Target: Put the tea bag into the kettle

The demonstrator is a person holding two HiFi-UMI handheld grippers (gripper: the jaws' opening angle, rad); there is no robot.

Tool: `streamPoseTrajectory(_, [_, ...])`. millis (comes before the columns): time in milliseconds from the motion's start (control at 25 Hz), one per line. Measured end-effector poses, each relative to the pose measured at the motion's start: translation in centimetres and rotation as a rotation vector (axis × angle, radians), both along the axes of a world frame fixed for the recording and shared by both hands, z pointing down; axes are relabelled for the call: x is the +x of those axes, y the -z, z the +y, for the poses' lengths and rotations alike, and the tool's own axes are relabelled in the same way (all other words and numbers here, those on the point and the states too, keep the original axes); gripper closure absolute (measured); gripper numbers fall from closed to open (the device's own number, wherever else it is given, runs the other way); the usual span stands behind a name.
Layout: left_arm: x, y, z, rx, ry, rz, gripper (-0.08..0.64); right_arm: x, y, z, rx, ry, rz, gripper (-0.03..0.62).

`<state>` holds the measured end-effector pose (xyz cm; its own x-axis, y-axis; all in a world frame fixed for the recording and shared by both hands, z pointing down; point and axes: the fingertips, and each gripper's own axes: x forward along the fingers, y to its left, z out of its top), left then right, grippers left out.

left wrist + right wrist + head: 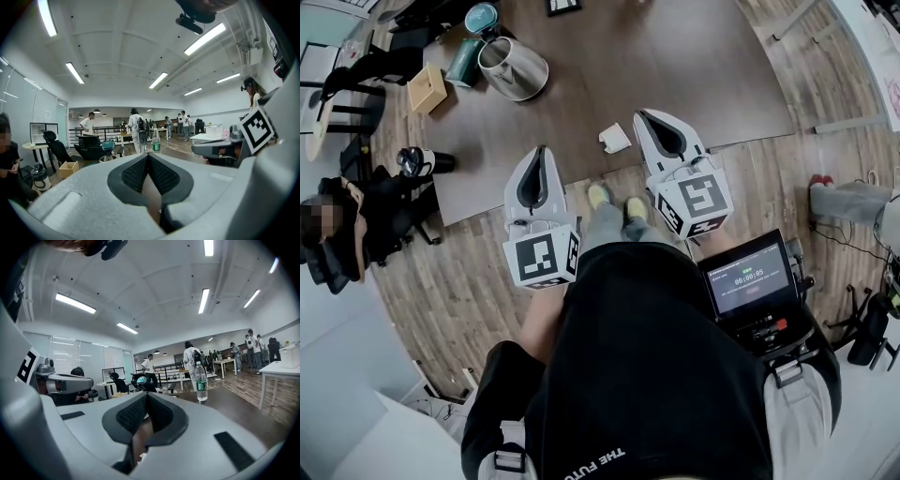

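Left tongs (542, 152) are pressed together at the tips and hold nothing, poised over the near edge of the dark bench (675, 56). Well beyond them, toward the bench's far left corner, stands the steel kettle (514, 67). Between the 2 tongs, the white tea bag (615, 139) lies flat on the bench, far closer to the right tongs (645, 117), just left of their tip. Those are fully closed too, with nothing gripped.

Water bottle (200, 380) (upright) on table (236, 409)
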<state>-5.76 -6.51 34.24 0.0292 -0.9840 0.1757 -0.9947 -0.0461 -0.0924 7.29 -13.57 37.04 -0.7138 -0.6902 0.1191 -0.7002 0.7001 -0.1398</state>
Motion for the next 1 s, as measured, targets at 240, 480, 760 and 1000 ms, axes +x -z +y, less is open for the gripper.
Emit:
streamPoseTrajectory(240, [-0.7, 0.6, -1.2, 0.005, -0.022, 0.012, 0.557, -0.6, 0.6, -0.7, 0.002, -0.017, 0.018, 0.588])
streamPoseTrajectory(480, [-3.2, 0.8, -3.2, 0.021, -0.042, 0.031, 0.557, -3.1, 1.1, -2.1, 0.016, -0.026, 0.042, 0.588])
streamPoseTrajectory(760, [-7.2, 0.8, -5.4, 0.030, -0.056, 0.052, 0.557, -6.6, 1.0, -3.7, 0.017, -0.039, 0.080, 0.588])
streamPoseTrajectory(1000, [-9.7, 0.1, -7.2, 0.027, -0.080, 0.070, 0.557, -9.0, -0.1, -4.8, -0.009, -0.052, 0.112, 0.588])
